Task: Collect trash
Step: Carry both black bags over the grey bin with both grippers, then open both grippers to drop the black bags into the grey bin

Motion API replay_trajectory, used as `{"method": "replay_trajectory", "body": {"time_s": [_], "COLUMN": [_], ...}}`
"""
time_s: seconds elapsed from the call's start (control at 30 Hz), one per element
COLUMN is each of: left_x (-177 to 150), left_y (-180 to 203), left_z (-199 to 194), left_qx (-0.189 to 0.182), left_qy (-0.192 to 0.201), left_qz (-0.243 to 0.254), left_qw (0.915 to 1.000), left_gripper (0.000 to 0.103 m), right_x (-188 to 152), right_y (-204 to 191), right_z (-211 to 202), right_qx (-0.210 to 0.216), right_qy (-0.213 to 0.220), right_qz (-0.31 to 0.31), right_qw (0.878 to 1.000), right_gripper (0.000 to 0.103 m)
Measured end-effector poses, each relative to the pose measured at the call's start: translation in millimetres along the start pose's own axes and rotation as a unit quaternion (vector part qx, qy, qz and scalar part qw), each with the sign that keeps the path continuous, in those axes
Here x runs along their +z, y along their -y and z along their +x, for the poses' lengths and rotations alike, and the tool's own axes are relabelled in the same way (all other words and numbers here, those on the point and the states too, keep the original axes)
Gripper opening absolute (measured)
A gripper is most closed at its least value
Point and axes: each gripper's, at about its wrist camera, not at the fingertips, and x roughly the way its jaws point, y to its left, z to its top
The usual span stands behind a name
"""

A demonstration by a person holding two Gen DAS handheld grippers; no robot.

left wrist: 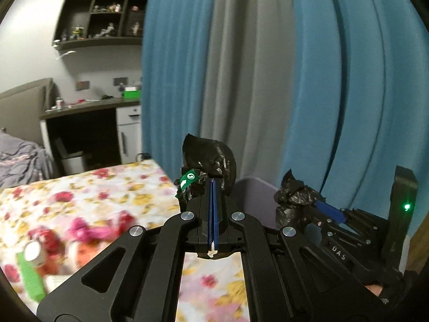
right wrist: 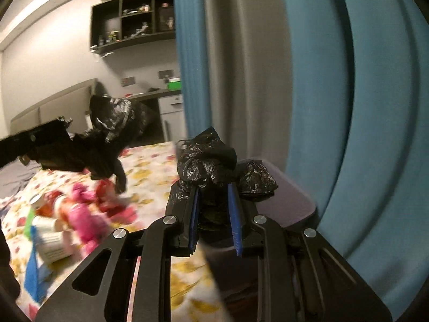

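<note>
Above the bed's (left wrist: 93,187) far corner, both my grippers are up in the air with black bag (left wrist: 211,155) in them. Left gripper (left wrist: 213,185): jaws fully together, a thin fold of film pinched between the blue pads, a green label poking out just beside them. Right gripper (right wrist: 213,187): jaws a little apart, clamped on a thick crumpled wad of the same black plastic. I take it to be one bag, though I can't see the stretch that joins the two handfuls.

So the bag is off the bed, bunched, its mouth not spread. The trash (right wrist: 61,214) lies on the bed's floral cover, on the side away from the curtain (left wrist: 335,80): cans, pink wrappers, something green, all blurred. A lilac bin (right wrist: 289,204) stands just off the bed's corner, against the curtain.

The step in hand, as I read it, is getting this bag open and placed. To do it well:

- Draw the two grippers apart across the bed's corner, gently, so the film unfolds rather than tears.
- Trust the right grip more. The left pinch is on a thin edge and could slip if I jerk.
- Watch for a twist between the handfuls. If the mouth won't open, roll one wrist rather than pull harder.
- Stay clear of the curtain, which hangs close beside the bed's corner and could snag loose film.
- Lower the open mouth toward the bin or the trash only once I can see an opening.
</note>
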Motion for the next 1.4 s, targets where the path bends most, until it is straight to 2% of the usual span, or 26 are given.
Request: {"method": "replay_trajectory", "body": {"time_s": [0.2, 0.57, 0.97, 1.4], "left_x": [-4.2, -6.7, -11.7, -19.2], "left_y": [11.8, 27.8, 39.3, 38.9], "left_z": [52.2, 114.5, 149.2, 171.6], "left_qx": [-0.034, -0.061, -0.076, -0.089], "left_qy": [-0.022, -0.054, -0.088, -0.112], "left_qz": [-0.012, -0.032, -0.046, -0.064], "left_qw": [0.9991, 0.9961, 0.9922, 0.9877], "left_gripper": [0.000, 0.000, 0.000, 0.000], "right_x": [1.0, 5.9, 7.6, 7.8], "right_y": [19.6, 40.1, 45.6, 50.8], "right_z": [22.7, 56.1, 84.1, 96.4], "right_qx": [-0.016, -0.026, -0.027, -0.028], "right_qy": [-0.006, -0.022, -0.038, -0.044], "right_qz": [0.016, 0.033, 0.040, 0.043], "right_qw": [1.000, 0.999, 0.998, 0.998], "right_gripper": [0.022, 0.023, 0.023, 0.023]}}
